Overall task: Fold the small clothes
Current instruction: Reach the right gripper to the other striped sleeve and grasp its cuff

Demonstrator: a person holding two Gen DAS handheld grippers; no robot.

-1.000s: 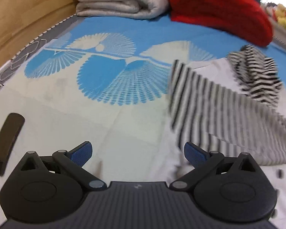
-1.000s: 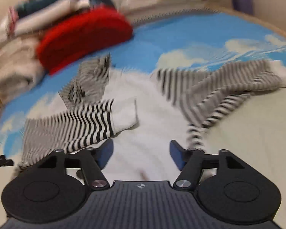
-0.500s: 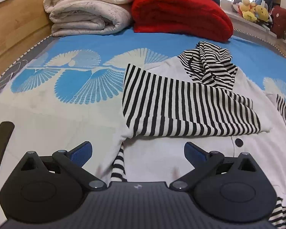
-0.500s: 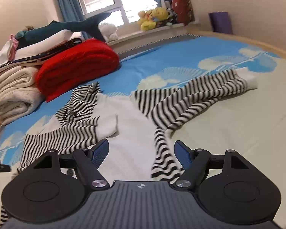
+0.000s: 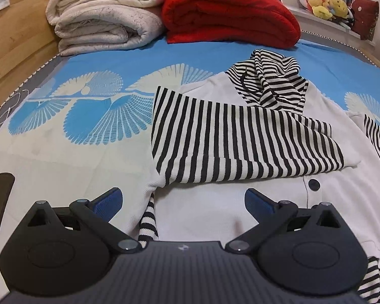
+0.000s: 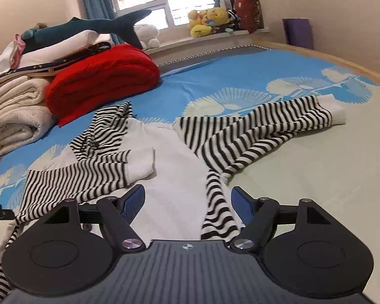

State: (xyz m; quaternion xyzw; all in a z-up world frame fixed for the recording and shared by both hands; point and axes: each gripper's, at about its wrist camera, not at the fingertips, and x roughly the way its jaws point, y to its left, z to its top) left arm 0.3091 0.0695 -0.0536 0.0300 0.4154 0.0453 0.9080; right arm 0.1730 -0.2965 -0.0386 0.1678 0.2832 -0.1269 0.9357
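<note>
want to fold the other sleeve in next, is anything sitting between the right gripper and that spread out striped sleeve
Nothing visible does. The right gripper is open above the white body of the top, and the spread-out striped sleeve lies flat on the bed sheet just ahead and to its right, with only bare fabric and sheet between them.

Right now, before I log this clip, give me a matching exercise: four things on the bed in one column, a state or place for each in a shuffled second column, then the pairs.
Things
1. folded striped sleeve
2. outstretched striped sleeve
3. red blanket
4. right gripper

States or places
A. jaws apart, holding nothing
B. laid across the white body of the garment
C. spread out on the bedsheet, cuff away from the body
D. folded beside the cream blankets

Pairs: 1-B, 2-C, 3-D, 4-A
</note>
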